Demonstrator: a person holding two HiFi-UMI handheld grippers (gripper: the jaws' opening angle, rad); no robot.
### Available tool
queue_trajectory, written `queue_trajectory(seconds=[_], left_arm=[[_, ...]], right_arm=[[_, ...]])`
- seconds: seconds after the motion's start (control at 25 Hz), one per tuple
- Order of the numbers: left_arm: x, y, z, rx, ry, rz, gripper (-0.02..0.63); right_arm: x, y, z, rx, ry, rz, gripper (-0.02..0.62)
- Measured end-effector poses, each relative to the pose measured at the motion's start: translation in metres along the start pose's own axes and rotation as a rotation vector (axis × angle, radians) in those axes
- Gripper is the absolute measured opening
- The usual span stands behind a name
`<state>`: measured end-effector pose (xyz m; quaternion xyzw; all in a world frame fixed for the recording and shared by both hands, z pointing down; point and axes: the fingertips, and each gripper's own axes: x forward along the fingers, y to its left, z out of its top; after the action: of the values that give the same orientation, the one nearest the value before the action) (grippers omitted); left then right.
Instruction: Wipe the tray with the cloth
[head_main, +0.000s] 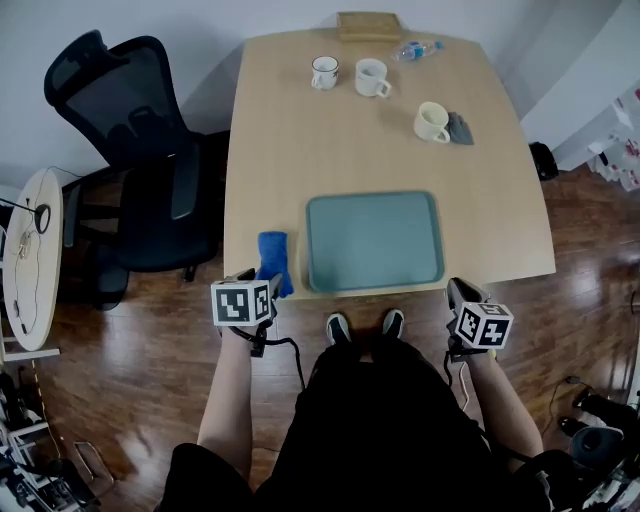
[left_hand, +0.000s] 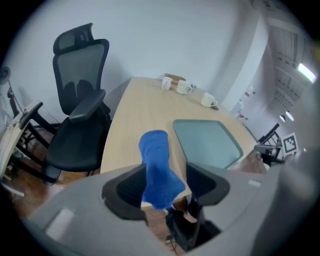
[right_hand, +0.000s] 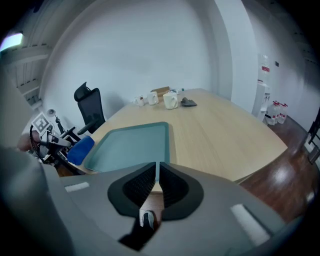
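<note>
1. The left gripper (left_hand: 164, 182) hangs at the near edge of the table (head_main: 300, 130), its jaws spread wide.
2. The blue cloth (left_hand: 156, 160) lies lengthwise between those jaws, which do not pinch it. Its near end droops over the table edge, and in the head view the gripper's marker cube covers that end.
3. The teal tray (head_main: 375, 240) sits just right of the cloth, bare, close to the near edge.
4. The right gripper (right_hand: 156, 182) hovers off the table by the tray's near right corner, its jaws closed to a thin slit with nothing in them.
5. Far back stand three mugs (head_main: 372, 77). The dark item (head_main: 460, 128) beside the rightmost mug is too small to identify.
6. An office chair (head_main: 140, 150) stands left of the table.
</note>
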<state>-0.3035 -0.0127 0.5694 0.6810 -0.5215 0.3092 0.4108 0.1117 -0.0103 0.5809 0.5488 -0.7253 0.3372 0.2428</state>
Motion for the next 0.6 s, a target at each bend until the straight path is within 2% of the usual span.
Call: queue_trajectory(seconds=[0.08, 0.2, 0.24, 0.44, 0.6], left_arm=[[-0.014, -0.002, -0.002, 0.011, -0.066, 0.046, 0.234], [-0.037, -0.023, -0.005, 0.043, -0.209, 0.064, 0.062], [-0.041, -0.037, -0.009, 0.06, -0.234, 0.045, 0.039], [-0.07, -0.112, -0.034, 0.09, -0.335, -0.096, 0.038], [-0.105, -0.163, -0.045, 0.14, -0.449, -0.111, 0.038]], right_arm=[[-0.01, 0.014, 0.0, -0.007, -0.034, 0.015, 0.028], [-0.026, 0.038, 0.009, -0.071, -0.097, 0.042, 0.011], [-0.031, 0.047, 0.012, -0.088, -0.114, 0.059, 0.009], [-0.065, 0.075, 0.014, -0.111, -0.176, 0.156, 0.008], [-0.104, 0.076, 0.018, -0.111, -0.254, 0.214, 0.008]])
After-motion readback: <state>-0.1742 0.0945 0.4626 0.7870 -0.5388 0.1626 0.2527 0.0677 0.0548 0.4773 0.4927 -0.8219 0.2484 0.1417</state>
